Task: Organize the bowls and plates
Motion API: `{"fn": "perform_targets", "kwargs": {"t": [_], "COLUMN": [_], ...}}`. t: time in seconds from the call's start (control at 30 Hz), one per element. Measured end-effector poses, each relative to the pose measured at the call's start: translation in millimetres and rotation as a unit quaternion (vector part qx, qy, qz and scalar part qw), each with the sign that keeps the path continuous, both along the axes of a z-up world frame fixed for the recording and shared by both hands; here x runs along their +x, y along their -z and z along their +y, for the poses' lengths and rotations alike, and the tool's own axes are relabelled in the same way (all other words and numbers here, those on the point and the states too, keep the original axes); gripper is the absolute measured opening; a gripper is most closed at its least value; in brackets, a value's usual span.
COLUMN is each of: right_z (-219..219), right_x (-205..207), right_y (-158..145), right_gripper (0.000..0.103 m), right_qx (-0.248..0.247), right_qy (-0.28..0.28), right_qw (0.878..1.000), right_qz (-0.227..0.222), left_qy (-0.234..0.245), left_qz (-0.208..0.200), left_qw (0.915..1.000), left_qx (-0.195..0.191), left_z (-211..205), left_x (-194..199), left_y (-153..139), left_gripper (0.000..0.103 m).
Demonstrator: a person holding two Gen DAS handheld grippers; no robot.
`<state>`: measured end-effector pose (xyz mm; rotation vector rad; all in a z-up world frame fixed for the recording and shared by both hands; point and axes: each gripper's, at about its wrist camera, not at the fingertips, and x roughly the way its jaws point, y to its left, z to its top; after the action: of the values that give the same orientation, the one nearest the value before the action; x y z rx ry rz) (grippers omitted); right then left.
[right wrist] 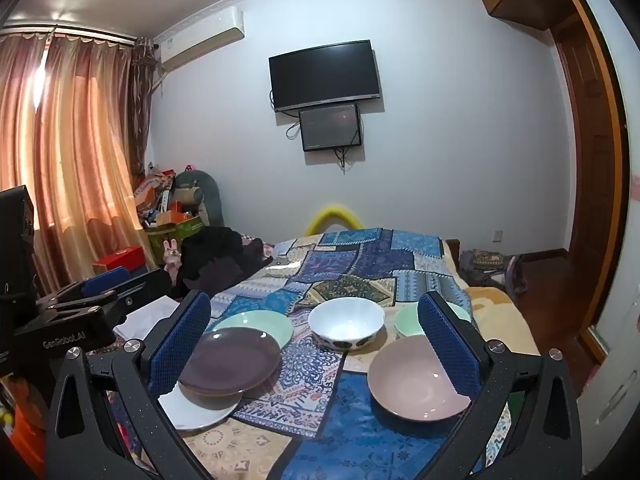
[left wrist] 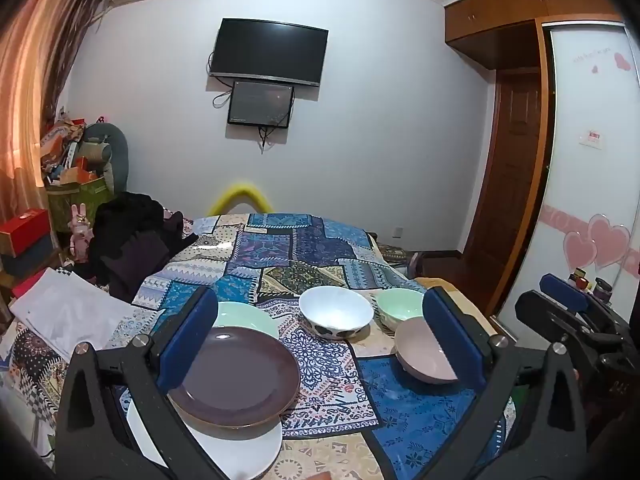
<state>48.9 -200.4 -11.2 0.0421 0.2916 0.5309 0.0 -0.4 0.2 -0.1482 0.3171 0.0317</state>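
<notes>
Left wrist view shows the left gripper (left wrist: pixel 320 344) with its blue pads spread wide and nothing between them — it hovers above the patchwork cloth (left wrist: pixel 328 364), touching no dish. The right gripper (right wrist: pixel 314 344) is just as wide apart and just as empty, and hangs over the same spot.

Outward from the claws, the dishes lie sorted by side, which looks like the point of the layout. On the left a purple plate (left wrist: pixel 236 376) rests on a white plate (left wrist: pixel 244 446), its far edge overlapping a pale green plate (left wrist: pixel 244 316) — a loose stack, not yet squared up. On the right sit the bowls: a pink bowl (right wrist: pixel 416 380) nearest, a white bowl (right wrist: pixel 347 324) with dark spots behind it in the middle, and a green bowl (right wrist: pixel 408 320) just beside that. I judge the open stance is readiness for the next pickup, probably nesting the bowls.
</notes>
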Motion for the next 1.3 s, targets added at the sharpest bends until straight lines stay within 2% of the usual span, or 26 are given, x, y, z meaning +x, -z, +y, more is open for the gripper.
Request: {"fn": "perform_targets", "kwargs": {"t": [0.43,1.3], "right_z": [-3,0], "right_x": [-1,-6], "right_y": [1,-1], "right_gripper": [0.103,0.103], "right_qx": [0.005,0.003], "right_qy": [-0.001,0.0], "right_qw": [1.0,1.0], "right_qz": [-0.006,-0.012], "left_qy": [0.0,-0.001], "left_qz": [-0.012,-0.016], "left_qw": [0.9996,0.9992], "left_qx": [0.026,0.036], "left_z": [-13,-14], "left_x": [-9,-16], "left_y": [0,-6], "left_gripper": [0.103,0.103]}}
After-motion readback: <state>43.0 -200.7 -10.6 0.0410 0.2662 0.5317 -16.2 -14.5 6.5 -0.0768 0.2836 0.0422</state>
